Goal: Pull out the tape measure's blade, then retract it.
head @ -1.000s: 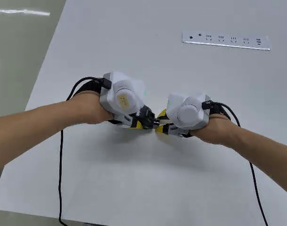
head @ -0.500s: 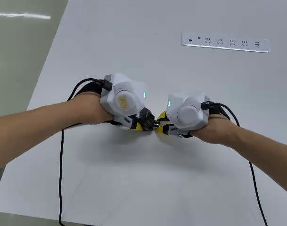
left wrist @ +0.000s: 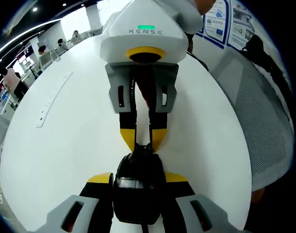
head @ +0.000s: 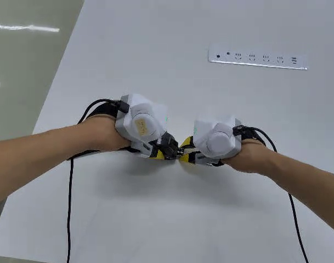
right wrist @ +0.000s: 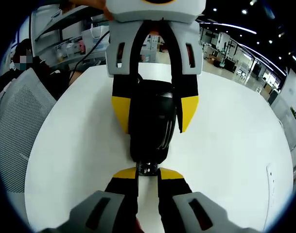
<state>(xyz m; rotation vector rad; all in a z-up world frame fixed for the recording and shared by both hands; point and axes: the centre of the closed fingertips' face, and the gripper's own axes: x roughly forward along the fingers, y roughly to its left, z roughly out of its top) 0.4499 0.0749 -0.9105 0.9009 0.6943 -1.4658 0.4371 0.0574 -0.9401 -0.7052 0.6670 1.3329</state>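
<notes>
Black tape measure clamped in left gripper, right gripper facing it, pinching blade tip

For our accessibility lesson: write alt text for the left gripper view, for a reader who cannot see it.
The left gripper clamps a black tape measure by its case, low in the view. Facing it, the right gripper pinches the tape's front end above a white table.

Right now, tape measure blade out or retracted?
Retracted, or barely out: the right claw pinches the blade tip right against the tape measure held in the left claw.
</notes>
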